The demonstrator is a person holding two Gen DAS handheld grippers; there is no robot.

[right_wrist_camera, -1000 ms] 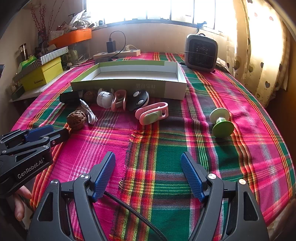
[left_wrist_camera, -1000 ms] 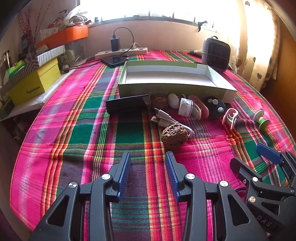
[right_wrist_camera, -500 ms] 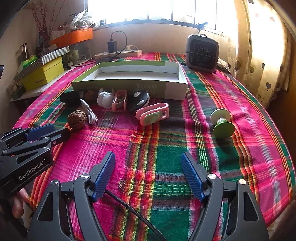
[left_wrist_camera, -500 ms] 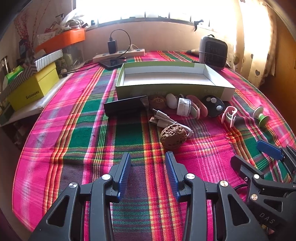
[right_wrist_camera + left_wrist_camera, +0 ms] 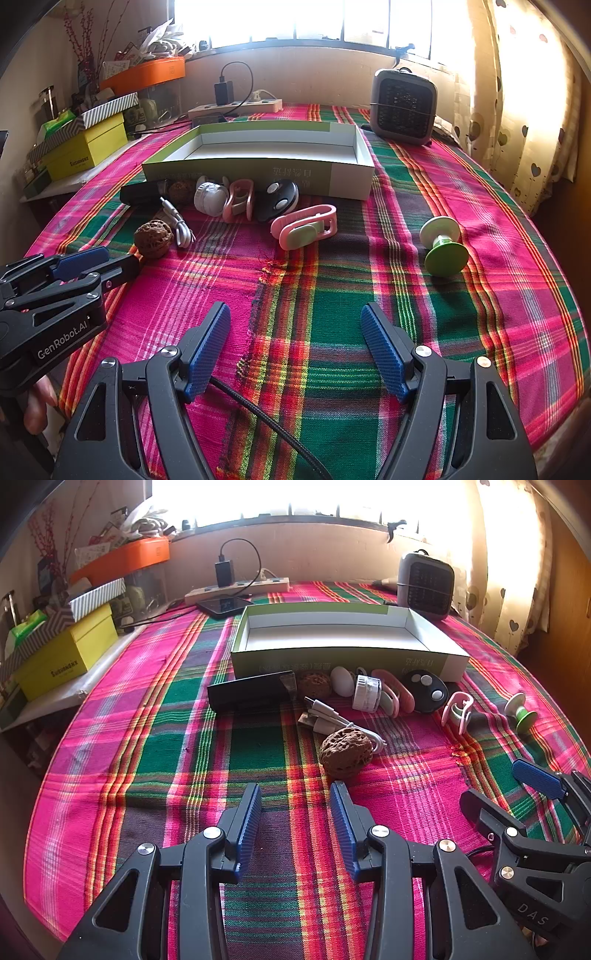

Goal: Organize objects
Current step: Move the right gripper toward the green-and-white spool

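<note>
Two cameras, side by side, low over the table (image 5: 110,775).

Each one sits on a claw and looks forward toward the window. The left camera is close to the walnut (image 5: 346,752). Both see the box (image 5: 258,168) and the other claw.

I see an open, shallow box (image 5: 347,642) with green outer walls and a white inside, lying flat at the far middle. Along its near wall lie a black bar (image 5: 247,694), a white capsule (image 5: 341,681), a white jar (image 5: 366,693) on its side and a black key fob (image 5: 426,690). Nearer sit a white cable (image 5: 332,720) and a brown walnut (image 5: 346,751). A pink clip (image 5: 304,227) and a green-and-white spool (image 5: 441,240) lie to the right.
</note>
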